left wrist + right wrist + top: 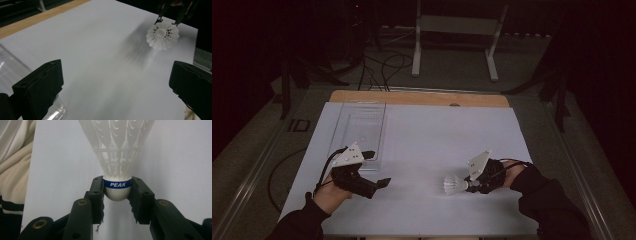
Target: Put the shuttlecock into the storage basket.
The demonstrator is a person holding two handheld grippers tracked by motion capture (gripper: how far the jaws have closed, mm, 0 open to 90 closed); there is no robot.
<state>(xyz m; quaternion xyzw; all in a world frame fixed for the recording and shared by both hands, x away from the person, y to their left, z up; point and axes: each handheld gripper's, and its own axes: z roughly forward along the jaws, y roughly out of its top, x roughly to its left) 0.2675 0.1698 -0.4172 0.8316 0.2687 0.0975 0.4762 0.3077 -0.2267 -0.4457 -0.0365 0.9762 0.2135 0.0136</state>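
A white plastic shuttlecock [454, 185] lies level just above the white sheet [432, 140] at the front right. My right gripper [469, 185] is shut on its cork head. In the right gripper view the jaws clamp the rounded cork on both sides of the blue band marked PEAK, and the shuttlecock [117, 145] flares away from the right gripper [117, 186]. My left gripper [377, 168] is held at the front left, open and holding nothing. In the left gripper view the left gripper [117, 82] faces the shuttlecock [162, 35] skirt-on, far across the sheet.
A clear plastic tray [359, 125] lies at the sheet's back left, its corner [7, 67] beside my left jaw. A wooden table edge [422, 97] runs behind the sheet. Beyond it are a white stand [452, 30] and floor cables [382, 65].
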